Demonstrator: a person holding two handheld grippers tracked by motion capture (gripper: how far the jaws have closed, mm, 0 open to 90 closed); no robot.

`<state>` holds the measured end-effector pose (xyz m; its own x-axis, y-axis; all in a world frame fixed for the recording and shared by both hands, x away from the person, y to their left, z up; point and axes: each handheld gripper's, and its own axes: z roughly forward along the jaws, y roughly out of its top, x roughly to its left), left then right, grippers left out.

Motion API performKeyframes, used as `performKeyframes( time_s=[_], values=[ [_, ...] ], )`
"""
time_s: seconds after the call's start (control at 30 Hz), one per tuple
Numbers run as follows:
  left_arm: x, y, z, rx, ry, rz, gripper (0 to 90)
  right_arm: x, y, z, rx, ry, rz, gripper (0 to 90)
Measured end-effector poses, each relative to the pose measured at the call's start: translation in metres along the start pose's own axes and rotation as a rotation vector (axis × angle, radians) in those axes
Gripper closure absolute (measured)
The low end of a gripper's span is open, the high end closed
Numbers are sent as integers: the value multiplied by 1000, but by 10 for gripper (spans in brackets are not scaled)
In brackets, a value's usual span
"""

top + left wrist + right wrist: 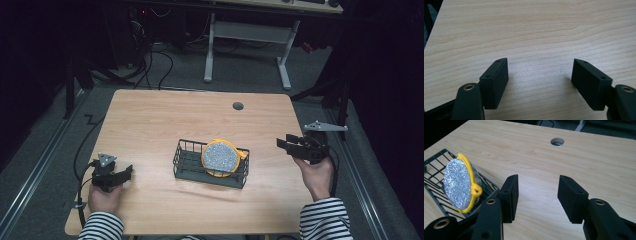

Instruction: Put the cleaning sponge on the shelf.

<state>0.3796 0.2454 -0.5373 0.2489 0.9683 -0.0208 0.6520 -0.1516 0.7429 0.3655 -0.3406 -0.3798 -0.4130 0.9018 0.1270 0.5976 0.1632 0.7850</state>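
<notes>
Yellow-rimmed and faced with silvery glitter, the round disc [220,157] stands on edge in the black wire basket [187,165] at the middle of the table [150,120], leaning toward the basket's 3 o'clock end with its sparkly face turned to the person. It looks light and fairly stiff, probably a thin plastic frame around a rough, glittered face; the small yellow loop [476,190] at its rim, seen in the right gripper view, is a narrow and likely slippery hold. I judge the better grip to be across the rim near the top, one pad on each face, since the coarse glitter should give friction and the upper half rises clear of the basket's wires.

The basket is shallow and open-meshed, and holds nothing but the disc; its 9 o'clock half is bare grid. Being light, it may slide or tip if the disc catches on a wire when lifted.

At the basket's 3 o'clock, apart from it, the right gripper [289,145] points toward the disc, its jaws parted moderately with nothing between them. At about 8 o'clock from the basket, well apart, the left gripper [126,173] rests low over bare wood, jaws wide and empty.
</notes>
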Motion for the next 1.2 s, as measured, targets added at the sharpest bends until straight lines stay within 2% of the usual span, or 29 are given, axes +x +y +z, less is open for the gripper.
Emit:
performKeyframes(
  time_s=[0.2,0.37,0.73,1.2],
  values=[
    [0,0,0,0,1,1,302,-9,-15,-3,-1,-10,30,522],
    [0,0,0,1,1,1,301,-14,-27,-2,-6,-1,61,536],
    [0,0,0,1,1,2,300,-20,-47,1,-16,-7,93,533],
    [0,0,0,1,2,2,298,-25,-75,11,10,-25,133,528]
  ],
)
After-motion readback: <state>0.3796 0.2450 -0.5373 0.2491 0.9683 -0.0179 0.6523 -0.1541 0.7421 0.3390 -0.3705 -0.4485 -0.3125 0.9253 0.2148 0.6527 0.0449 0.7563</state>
